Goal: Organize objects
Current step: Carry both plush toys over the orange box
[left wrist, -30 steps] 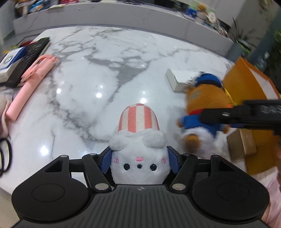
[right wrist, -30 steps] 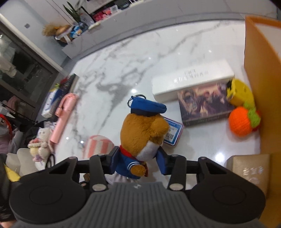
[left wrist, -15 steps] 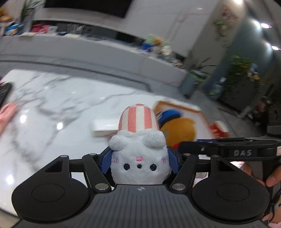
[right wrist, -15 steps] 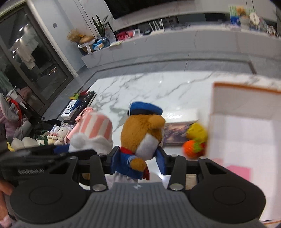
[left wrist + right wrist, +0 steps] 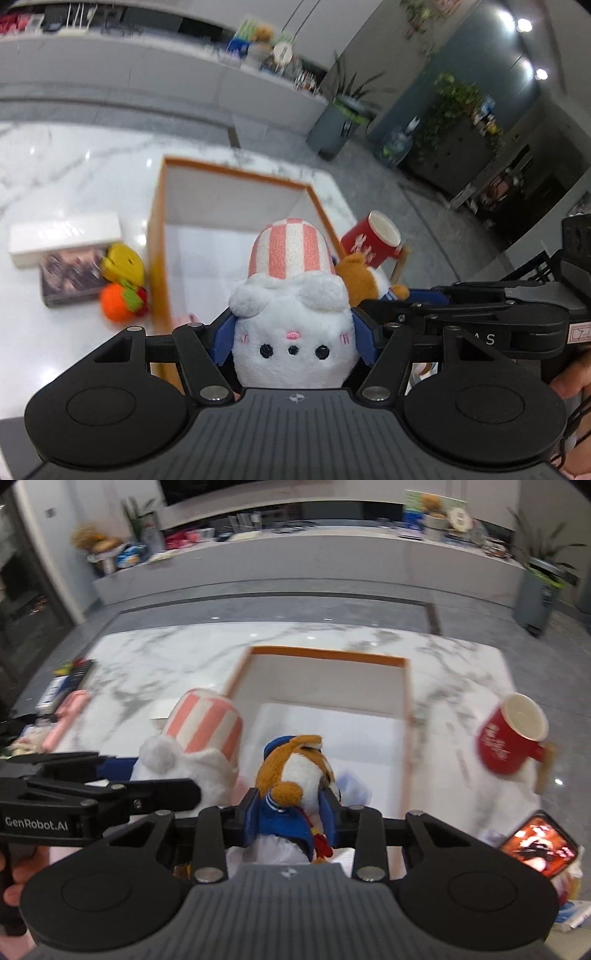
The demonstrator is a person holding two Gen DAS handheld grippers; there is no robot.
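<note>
The white plush with the striped hat [image 5: 291,314] and the brown bear plush in a sailor suit [image 5: 295,775] both hang in the air over the near part of the orange-edged box [image 5: 157,236], side by side and almost touching. The left gripper [image 5: 293,336] is clenched on the white plush. The right gripper [image 5: 291,812] grasps the bear, and its jaws have just been closing further on the soft body.

The two grippers are very near each other above the box, so I think they could knock together and push one toy out of line. If the bear is released too far to the right of the box, it may fall on the rim or hit the red mug [image 5: 511,734], which is just outside the box's right wall. The orange knitted fruit [image 5: 118,301] lies just outside the left wall, well apart from this danger.
</note>
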